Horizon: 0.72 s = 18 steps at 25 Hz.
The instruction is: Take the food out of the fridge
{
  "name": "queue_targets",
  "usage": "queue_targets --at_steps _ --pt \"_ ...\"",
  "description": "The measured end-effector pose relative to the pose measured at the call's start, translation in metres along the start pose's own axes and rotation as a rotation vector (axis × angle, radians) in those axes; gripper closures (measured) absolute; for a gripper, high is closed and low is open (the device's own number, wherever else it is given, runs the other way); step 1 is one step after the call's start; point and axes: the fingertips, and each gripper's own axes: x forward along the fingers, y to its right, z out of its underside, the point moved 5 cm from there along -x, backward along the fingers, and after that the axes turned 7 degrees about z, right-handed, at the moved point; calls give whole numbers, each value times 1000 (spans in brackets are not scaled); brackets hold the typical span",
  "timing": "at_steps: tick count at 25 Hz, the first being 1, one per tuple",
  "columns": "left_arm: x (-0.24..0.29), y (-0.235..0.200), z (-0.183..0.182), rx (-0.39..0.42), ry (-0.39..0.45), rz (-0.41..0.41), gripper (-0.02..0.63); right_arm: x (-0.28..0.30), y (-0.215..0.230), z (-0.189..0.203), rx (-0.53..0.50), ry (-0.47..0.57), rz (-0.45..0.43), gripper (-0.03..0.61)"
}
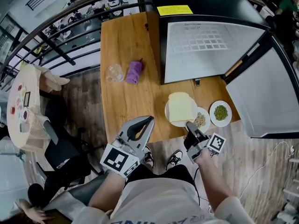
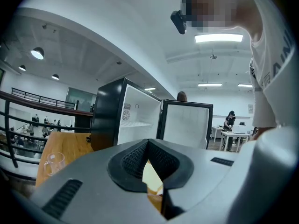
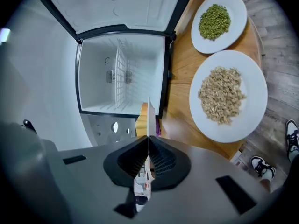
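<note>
A pale slice of bread (image 1: pixel 180 107) lies on a white plate (image 1: pixel 168 117) held over the front of the wooden table (image 1: pixel 124 41). My right gripper (image 1: pixel 190 125) is shut on that plate's near rim. In the right gripper view the rim (image 3: pixel 148 113) runs edge-on out of my right gripper (image 3: pixel 148 139), with the bread (image 3: pixel 142 118) to its left. The open fridge (image 1: pixel 210 45) stands behind, its white shelves bare. My left gripper (image 1: pixel 150 119) hovers at the table's front edge, shut with nothing in it. In its own view my left gripper (image 2: pixel 148 143) faces the fridge (image 2: pixel 135 120).
A plate of oats (image 1: pixel 202 121) (image 3: pixel 229 94) and a plate of green peas (image 1: pixel 220 112) (image 3: pixel 215 21) sit right of the bread. A clear glass (image 1: pixel 114 72) (image 2: pixel 53 161) and a purple cloth (image 1: pixel 134 72) lie mid-table. The fridge door (image 1: pixel 266 97) swings out to the right.
</note>
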Motion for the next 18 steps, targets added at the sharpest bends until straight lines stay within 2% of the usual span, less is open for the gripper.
queue_targets --at_steps 6,12,18 --pt "-2 6 2 -1 -11 0 606 3 23 35 -32 -88 21 552" --pt "-4 8 7 -7 -21 -2 606 6 54 53 -44 -137 101 552" --pt "-6 7 8 -5 -25 -6 606 4 74 67 -7 -168 158 552"
